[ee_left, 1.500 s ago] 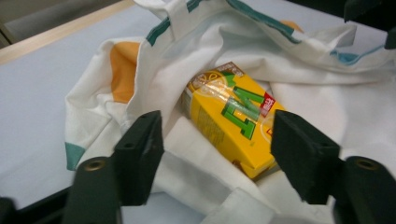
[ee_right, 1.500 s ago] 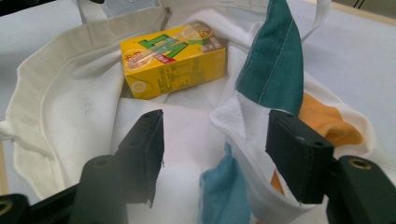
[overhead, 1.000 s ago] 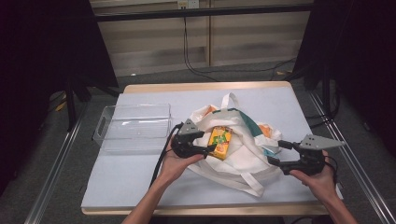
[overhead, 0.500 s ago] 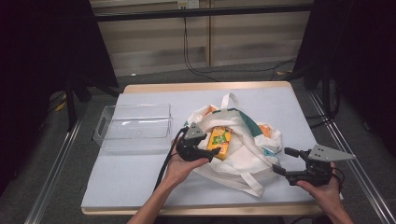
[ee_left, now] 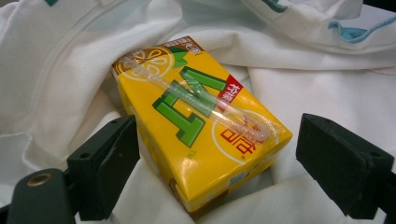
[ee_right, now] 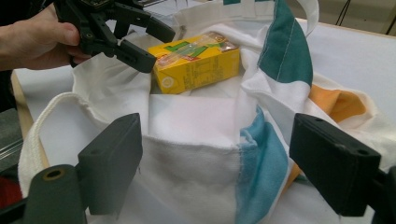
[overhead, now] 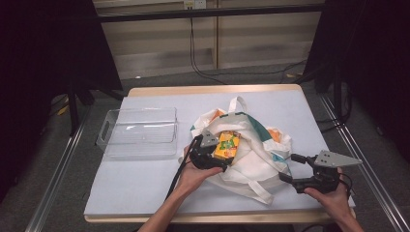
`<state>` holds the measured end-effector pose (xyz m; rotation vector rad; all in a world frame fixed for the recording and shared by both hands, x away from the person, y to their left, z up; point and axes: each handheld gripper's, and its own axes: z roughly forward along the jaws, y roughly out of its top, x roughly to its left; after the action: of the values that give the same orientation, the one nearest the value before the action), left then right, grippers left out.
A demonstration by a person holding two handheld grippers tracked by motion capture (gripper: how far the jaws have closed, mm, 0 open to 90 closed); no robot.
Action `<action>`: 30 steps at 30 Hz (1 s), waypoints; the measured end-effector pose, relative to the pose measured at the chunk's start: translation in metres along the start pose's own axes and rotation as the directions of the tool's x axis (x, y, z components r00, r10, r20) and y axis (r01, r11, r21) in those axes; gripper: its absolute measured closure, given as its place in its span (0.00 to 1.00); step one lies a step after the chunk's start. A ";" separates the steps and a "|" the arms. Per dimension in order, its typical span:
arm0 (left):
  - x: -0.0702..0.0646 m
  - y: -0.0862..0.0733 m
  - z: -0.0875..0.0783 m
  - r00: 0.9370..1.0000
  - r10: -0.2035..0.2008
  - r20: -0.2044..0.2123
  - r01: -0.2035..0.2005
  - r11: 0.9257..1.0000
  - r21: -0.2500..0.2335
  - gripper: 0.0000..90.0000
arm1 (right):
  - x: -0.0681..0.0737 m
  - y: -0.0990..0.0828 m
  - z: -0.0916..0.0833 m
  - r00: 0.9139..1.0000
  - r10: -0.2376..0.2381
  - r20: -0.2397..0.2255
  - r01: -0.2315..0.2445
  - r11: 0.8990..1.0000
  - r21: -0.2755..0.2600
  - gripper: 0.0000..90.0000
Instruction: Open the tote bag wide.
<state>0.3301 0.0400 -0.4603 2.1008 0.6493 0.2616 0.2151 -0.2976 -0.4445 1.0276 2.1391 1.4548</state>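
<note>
Black jaws of the left gripper stand wide on either side of the yellow juice carton; they have just been opening, and the carton lies between them with a gap showing at the far jaw, so nothing is gripped. A wrapped straw runs slantwise across the carton's top face. The carton lies tilted on the white cloth inside the mouth of the tote bag. The right gripper has its jaws spread wide too, just opened a little further, nothing pinched; the near edge of the tote bag lies between them, and the carton sits beyond that edge. A clear plastic tray stands near the tote bag's left side on the table.
</note>
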 end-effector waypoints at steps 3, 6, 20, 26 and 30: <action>-0.002 0.001 0.002 1.000 0.014 -0.004 -0.014 1.000 -0.003 0.14 | 0.000 0.001 0.001 1.000 0.008 -0.002 -0.008 1.000 -0.004 0.19; -0.003 -0.001 0.008 1.000 0.030 0.005 -0.030 0.999 0.023 0.12 | 0.000 0.003 0.003 1.000 0.005 -0.006 -0.005 1.000 -0.005 0.19; -0.007 -0.008 0.014 0.997 0.068 -0.047 -0.067 0.997 0.024 0.09 | 0.000 -0.001 0.001 1.000 -0.003 -0.014 0.003 1.000 0.008 0.18; -0.011 -0.010 0.016 0.994 0.078 -0.073 -0.077 0.997 0.010 0.08 | -0.001 -0.001 0.003 1.000 0.001 -0.010 0.000 1.000 0.013 0.18; -0.012 -0.009 0.016 0.991 0.088 -0.101 -0.087 0.996 0.019 0.13 | 0.000 -0.001 0.003 1.000 0.000 -0.013 0.000 1.000 0.015 0.18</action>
<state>0.3235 0.0260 -0.4763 2.1437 0.6210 0.4168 0.2170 -0.2957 -0.4465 1.0264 2.1629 1.4515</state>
